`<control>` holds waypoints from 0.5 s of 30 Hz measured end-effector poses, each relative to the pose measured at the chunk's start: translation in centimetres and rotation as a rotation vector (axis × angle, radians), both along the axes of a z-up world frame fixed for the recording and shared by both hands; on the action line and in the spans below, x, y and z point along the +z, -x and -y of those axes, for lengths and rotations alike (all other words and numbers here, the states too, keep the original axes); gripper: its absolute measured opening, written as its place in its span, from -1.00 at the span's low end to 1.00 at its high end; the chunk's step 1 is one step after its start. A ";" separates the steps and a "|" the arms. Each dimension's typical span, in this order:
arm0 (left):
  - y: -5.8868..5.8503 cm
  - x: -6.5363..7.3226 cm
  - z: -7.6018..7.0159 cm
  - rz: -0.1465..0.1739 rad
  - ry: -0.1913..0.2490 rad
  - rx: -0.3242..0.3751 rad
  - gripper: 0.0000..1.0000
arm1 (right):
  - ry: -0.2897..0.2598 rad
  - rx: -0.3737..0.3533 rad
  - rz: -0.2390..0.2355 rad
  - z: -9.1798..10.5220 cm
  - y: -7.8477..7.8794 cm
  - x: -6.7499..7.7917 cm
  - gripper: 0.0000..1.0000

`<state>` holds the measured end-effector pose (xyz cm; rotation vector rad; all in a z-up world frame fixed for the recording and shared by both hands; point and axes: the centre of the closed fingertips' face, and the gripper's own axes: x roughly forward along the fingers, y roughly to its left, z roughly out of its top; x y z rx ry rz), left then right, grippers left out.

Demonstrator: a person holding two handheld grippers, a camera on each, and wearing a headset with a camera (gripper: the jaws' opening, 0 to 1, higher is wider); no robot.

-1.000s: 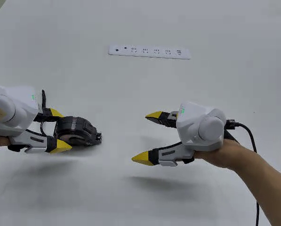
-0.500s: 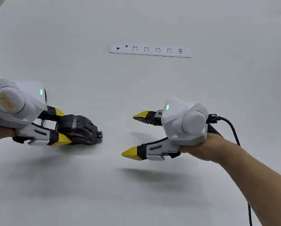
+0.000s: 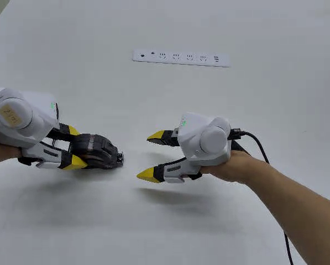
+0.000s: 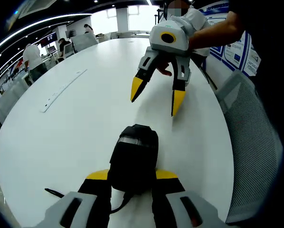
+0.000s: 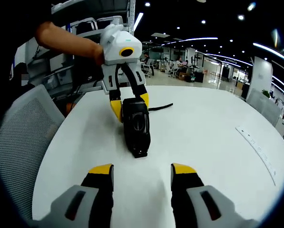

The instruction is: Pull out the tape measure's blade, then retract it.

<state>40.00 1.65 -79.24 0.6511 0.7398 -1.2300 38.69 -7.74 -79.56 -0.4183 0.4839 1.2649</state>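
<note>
Now the step in hand, as I judge it, is catching the blade's hook. The left gripper (image 3: 75, 147) is clamped on the tape (image 3: 98, 152), which looks to rest on the table (image 3: 153, 99) at about 8 o'clock in the head view. The right gripper (image 3: 150, 155) hovers near the tape on its 3 o'clock side. Its jaws are spread wide, hold nothing and are clear of the case. A strip (image 3: 181, 57) lies well apart at 12 o'clock.

To do this well, bring the right gripper in low along the case's own line. Pinch only the small tab (image 3: 119, 160) at the mouth, not the nose of the case. The left clamp should stay firm so the case cannot slide. The pull should then run straight out toward 3 o'clock, as a sideways draw would likely kink the blade. For the return, guide the blade back rather than letting it snap.

In the head view the tape's long axis runs from 9 to 3, dipping slightly toward 4, and its mouth faces the right gripper. In the right gripper view the axis runs from 12 to 6, with the mouth at the 6 end, roughly in line with the gap between that gripper's jaws.
</note>
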 end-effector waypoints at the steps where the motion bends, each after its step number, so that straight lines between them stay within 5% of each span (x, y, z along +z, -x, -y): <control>1: 0.0 0.0 0.0 0.000 0.001 -0.001 -0.41 | 0.000 0.004 0.000 -0.2 0.0 -0.1 -0.04; 15: 0.0 -0.1 0.0 -0.011 -0.001 -0.004 -0.41 | -0.004 0.032 -0.022 -2.1 -0.6 -0.9 -0.19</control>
